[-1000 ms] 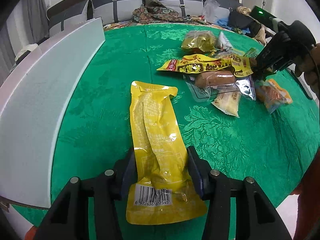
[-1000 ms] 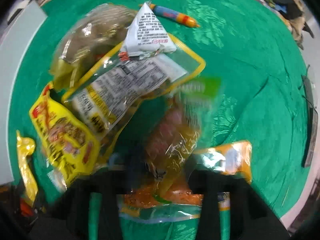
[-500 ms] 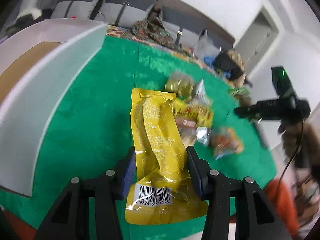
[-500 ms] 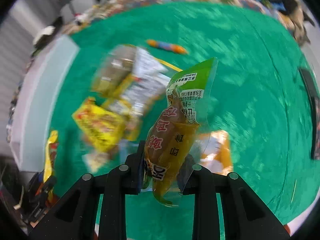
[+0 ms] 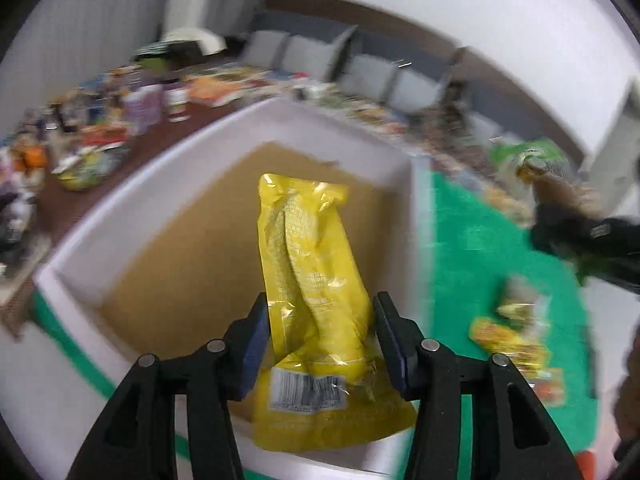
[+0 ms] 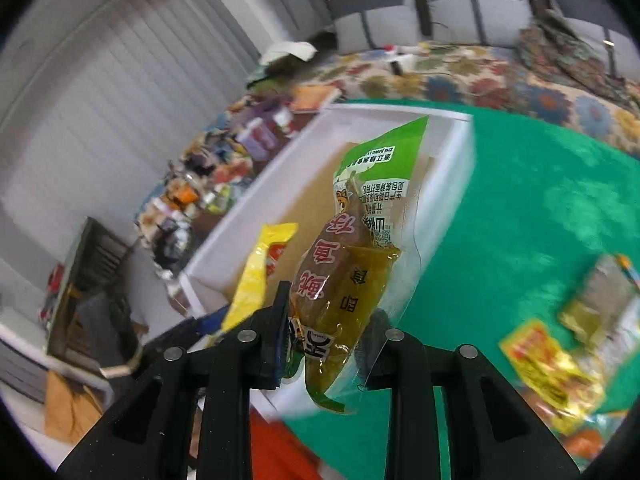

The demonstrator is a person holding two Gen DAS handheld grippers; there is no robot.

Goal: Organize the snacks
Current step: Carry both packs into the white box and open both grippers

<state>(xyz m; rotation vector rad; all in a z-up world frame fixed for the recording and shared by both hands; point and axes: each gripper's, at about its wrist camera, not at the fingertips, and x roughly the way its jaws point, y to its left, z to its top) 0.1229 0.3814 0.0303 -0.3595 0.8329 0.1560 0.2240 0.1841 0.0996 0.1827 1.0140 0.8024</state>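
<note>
In the left wrist view the left gripper (image 5: pixel 320 336) carries the yellow pouch (image 5: pixel 312 280) above the brown floor of the white box (image 5: pixel 224 136); its jaws have just been opening, the pads now stand slightly off the pouch's sides, so it looks released or nearly so. The pouch's long axis runs straight away from the gripper, barcode end nearest, sealed top pointing toward the far wall of the box. To finish well, spread the jaws fully while over the floor, clear of the near rim, so the pouch lands flat. In the right wrist view the right gripper (image 6: pixel 328 344) has the green-topped snack packet (image 6: pixel 352 264) between its jaws, which have also just been opening; whether the pads still pinch it I cannot tell. Its long axis leans away and slightly right, green end toward the box, and it hangs about over the box's near wall beside the green tablecloth (image 6: pixel 540 200), so carry it further in before letting go
</note>
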